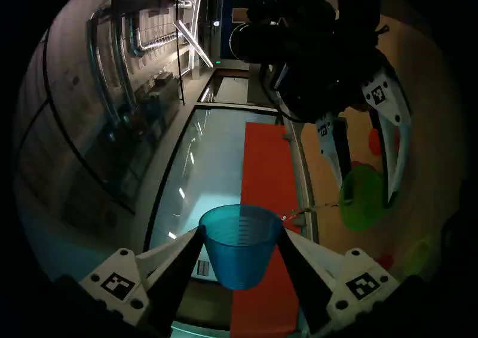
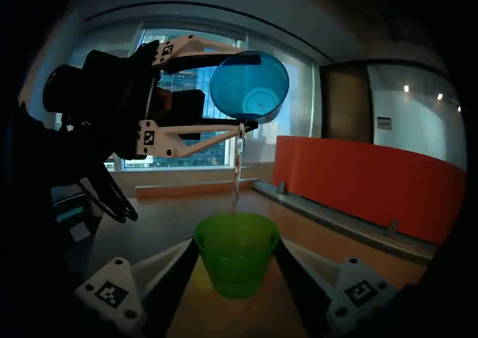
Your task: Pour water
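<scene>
— Where is the translucent blue plastic cup (image 1: 239, 257) sitting?
— The left gripper (image 1: 240, 235) is clamping it between both fingers and tipping it sideways, just above the translucent green plastic cup (image 2: 236, 266).
— Is anything coming out?
— A thin stream of water (image 2: 238, 159) is falling from the blue rim into the green cup (clearest in the right gripper view).
— And the green one?
— The right gripper (image 2: 236, 245) is squeezing it upright over the wooden tabletop (image 2: 173, 215).
</scene>
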